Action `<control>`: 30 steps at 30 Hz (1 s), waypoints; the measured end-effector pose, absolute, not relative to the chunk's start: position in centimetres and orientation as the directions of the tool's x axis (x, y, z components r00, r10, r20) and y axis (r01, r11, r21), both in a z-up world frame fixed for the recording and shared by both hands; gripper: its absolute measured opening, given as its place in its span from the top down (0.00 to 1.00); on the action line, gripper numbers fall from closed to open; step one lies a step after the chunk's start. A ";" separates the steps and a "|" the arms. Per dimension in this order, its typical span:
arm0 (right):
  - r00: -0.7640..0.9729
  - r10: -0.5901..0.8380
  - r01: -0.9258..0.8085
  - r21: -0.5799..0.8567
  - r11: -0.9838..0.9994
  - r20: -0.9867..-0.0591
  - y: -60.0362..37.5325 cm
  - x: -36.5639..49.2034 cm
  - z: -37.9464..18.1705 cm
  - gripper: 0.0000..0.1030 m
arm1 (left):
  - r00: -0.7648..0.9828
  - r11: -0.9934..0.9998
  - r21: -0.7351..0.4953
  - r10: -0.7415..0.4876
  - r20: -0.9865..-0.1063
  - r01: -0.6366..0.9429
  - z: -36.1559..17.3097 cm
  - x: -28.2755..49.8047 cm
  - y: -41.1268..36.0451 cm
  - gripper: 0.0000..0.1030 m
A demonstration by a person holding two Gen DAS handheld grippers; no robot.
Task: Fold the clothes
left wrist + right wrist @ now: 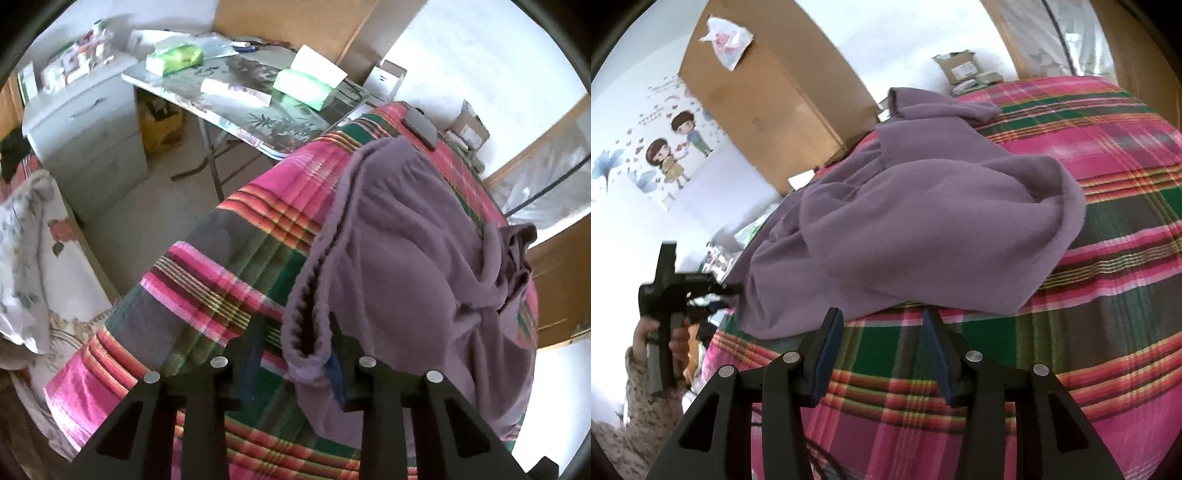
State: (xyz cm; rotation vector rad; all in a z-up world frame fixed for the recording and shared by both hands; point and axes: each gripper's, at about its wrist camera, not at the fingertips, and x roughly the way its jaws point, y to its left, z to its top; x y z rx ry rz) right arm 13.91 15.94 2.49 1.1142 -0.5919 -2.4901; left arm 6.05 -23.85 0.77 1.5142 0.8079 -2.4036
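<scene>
Over on the left side, the left gripper (295, 354) hovers low above the plaid bedspread (207, 266) with its fingers spread wide and nothing between them, and just ahead of its right finger sits a ribbed, elasticated opening (306, 314) of the purple fleece garment (406, 251), gaping like a cuff or hem; from here I can't tell which. The rest of that garment runs away forward and to the right of the gripper in a rumpled heap, bunched into tight creases at its far right. Moving across, the right gripper (882, 354) is also parted and empty, blue pads showing, its tips just short of the garment's near edge (886, 295), which lies straight ahead and humps up in loose mounds. Beyond it to the left, the other gripper is seen in a person's hand (676, 339), nosing at the cloth's left edge. This fleece looks soft, light and floppy, so it should drape and drag rather than hold a shape, and a single-layer pinch may slip. I'd judge the ribbed band the firmest grab on the left, a flat edge on the right.
</scene>
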 end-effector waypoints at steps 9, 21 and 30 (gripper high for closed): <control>-0.650 -0.405 0.061 0.487 -0.871 -0.643 16.4 13.1 2.1 0.55 | -0.517 -0.781 -0.471 0.227 -0.825 0.409 0.0 6.7 -25.4 0.90; -0.640 -0.370 0.053 0.443 -0.895 -0.673 14.9 12.6 1.6 0.55 | -0.558 -0.720 -0.565 0.295 -0.775 0.403 -0.1 7.5 -27.1 0.91; -0.712 -0.244 -0.020 0.367 -0.930 -0.658 16.1 9.9 2.8 0.59 | -0.560 -0.706 -0.583 0.313 -0.767 0.403 -0.5 7.8 -27.6 0.91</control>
